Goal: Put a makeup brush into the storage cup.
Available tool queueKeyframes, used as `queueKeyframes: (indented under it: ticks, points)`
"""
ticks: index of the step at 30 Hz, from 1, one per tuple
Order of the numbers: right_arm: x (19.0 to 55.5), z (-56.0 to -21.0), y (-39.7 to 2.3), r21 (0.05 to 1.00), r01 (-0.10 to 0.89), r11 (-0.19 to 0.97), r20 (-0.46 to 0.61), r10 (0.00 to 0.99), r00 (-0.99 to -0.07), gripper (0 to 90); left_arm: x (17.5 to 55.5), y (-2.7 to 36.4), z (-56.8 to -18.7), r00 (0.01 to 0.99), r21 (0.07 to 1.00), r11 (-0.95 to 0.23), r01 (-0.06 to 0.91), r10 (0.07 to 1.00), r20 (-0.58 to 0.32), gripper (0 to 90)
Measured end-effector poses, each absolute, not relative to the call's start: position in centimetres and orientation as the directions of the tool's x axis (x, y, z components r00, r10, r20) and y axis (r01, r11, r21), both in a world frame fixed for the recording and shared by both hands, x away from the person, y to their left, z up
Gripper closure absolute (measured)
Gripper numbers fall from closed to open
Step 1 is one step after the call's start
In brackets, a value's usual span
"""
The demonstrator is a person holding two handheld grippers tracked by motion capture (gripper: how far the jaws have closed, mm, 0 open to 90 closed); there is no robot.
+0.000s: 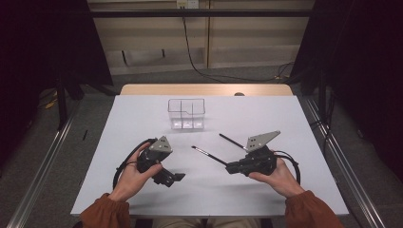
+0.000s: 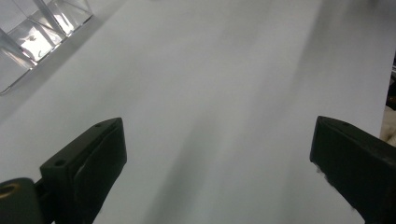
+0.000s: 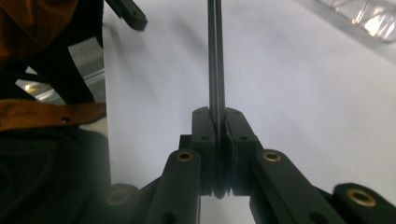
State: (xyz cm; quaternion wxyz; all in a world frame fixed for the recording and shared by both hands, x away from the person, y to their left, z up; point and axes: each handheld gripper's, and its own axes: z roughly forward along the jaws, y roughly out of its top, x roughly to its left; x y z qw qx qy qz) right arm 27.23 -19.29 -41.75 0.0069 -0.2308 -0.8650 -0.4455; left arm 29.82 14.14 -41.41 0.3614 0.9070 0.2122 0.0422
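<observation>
Your right gripper (image 3: pixel 218 122) is clamped tight on a thin black pen (image 3: pixel 215 56): pads meet on the shaft, which runs straight up the middle of the right gripper view. In the high view that same gripper (image 1: pixel 231 167) sits lower right of centre, and the pen (image 1: pixel 209 155) sticks out of it up-left, tip free above the table (image 1: pixel 142 111). My read: you grip it near 1 end so the long end leads, ready to drop into the box.

Your left gripper (image 2: pixel 219 154) is spread wide with nothing between the jaws, just bare table. In the high view it (image 1: pixel 177 177) rests lower left of centre, aimed right. Looks parked, free to steady things if needed.

A 2nd pen (image 1: pixel 232 140) lies flat just above the right gripper, partly under its grey plate.

The box (image 1: pixel 186 114) stands upper centre, well apart from both grippers. Clear hard plastic, square-edged, with inner dividers making compartments; glossy walls catch glare. How many compartments, can't tell for sure.

Pens: slim, round, smooth, dark. Table: matte white, flat, with a wood strip at the far edge.
</observation>
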Motion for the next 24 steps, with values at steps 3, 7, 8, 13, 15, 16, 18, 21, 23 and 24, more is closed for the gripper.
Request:
queueKeyframes:
  ticks: [3,7,8,13,15,16,18,21,23,24]
  points:
    - [27.14,-41.8,-19.08,0.782,0.397,0.48,0.207,0.4,-0.893,84.1,29.8,14.19,-41.45,0.906,0.677,-0.645,0.355,0.417,-0.078,3.8]
    - [27.05,-41.95,-19.0,0.804,0.392,0.448,0.205,0.41,-0.889,84.0,29.75,14.23,-41.67,0.905,0.682,-0.639,0.356,0.419,-0.079,3.9]
    - [27.03,-42.03,-18.98,0.806,0.395,0.441,0.212,0.408,-0.888,84.0,29.75,14.23,-41.67,0.905,0.682,-0.639,0.356,0.419,-0.079,3.8]
    - [26.76,-42.63,-18.79,0.82,0.39,0.419,0.197,0.433,-0.88,84.0,29.66,14.06,-41.83,0.901,0.69,-0.63,0.357,0.428,-0.076,3.8]
    - [26.68,-42.71,-18.91,0.833,0.386,0.396,0.197,0.44,-0.876,84.0,29.64,14.13,-41.79,0.9,0.692,-0.627,0.358,0.429,-0.078,3.9]
    - [26.68,-42.7,-19.0,0.84,0.385,0.383,0.199,0.442,-0.874,84.0,29.64,14.18,-41.75,0.901,0.692,-0.629,0.355,0.428,-0.073,3.9]
    - [26.64,-42.59,-19.11,0.853,0.38,0.357,0.2,0.45,-0.87,84.0,29.56,14.21,-41.74,0.899,0.7,-0.616,0.361,0.43,-0.085,4.3]
    - [26.57,-42.49,-19.14,0.868,0.373,0.327,0.203,0.451,-0.869,84.0,29.46,14.24,-41.68,0.897,0.711,-0.605,0.358,0.435,-0.081,4.1]
    - [26.5,-42.5,-19.07,0.872,0.368,0.323,0.201,0.449,-0.871,84.0,29.4,14.25,-41.66,0.896,0.716,-0.6,0.357,0.438,-0.08,3.8]
    - [26.48,-42.52,-19.04,0.874,0.367,0.319,0.203,0.446,-0.871,84.0,29.32,14.26,-41.64,0.894,0.731,-0.581,0.359,0.438,-0.091,3.9]
